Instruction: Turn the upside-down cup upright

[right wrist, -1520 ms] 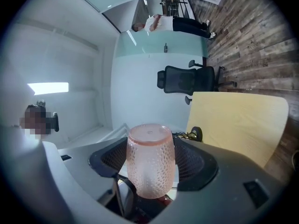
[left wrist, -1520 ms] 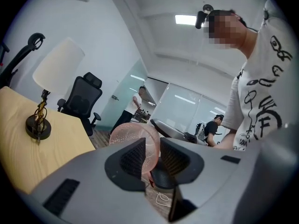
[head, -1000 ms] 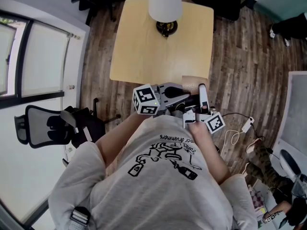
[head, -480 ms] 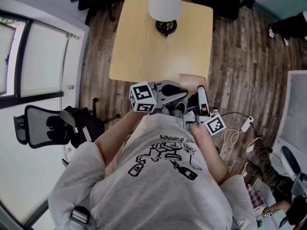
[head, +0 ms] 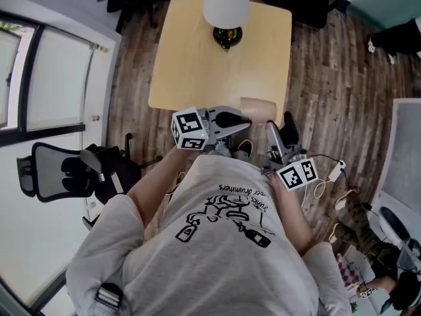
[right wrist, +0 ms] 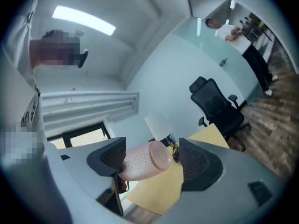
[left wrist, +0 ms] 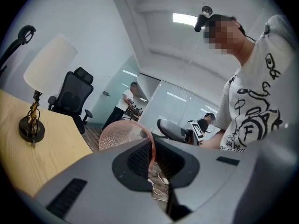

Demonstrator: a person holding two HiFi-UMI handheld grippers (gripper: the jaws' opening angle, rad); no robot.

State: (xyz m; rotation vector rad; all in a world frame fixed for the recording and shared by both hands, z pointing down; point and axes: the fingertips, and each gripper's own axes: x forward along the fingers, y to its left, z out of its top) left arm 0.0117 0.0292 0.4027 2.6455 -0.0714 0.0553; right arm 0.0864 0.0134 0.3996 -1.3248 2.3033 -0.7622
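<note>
The pink translucent cup point(head: 260, 109) lies on its side in the air over the near edge of the yellow table point(head: 197, 58). My left gripper point(head: 247, 115) reaches in from the left and is shut on the cup's wall at the rim. In the left gripper view the cup point(left wrist: 119, 135) curves up from between the closed jaws of the left gripper point(left wrist: 153, 166). My right gripper point(head: 279, 128) stands just right of the cup, apart from it. Seen from the right gripper point(right wrist: 150, 149), the jaws are open, with the cup point(right wrist: 142, 161) framed between them and its base turned right.
A lamp point(head: 226, 5) with a white shade stands at the table's far edge. An office chair point(head: 59, 170) is on the left by the window. White cables point(head: 325, 176) lie on the wooden floor at the right. People stand in the background point(left wrist: 126, 104).
The right gripper has drawn back from the cup toward the right and rolled about its own axis. The left gripper keeps its hold on the cup and has barely shifted.
</note>
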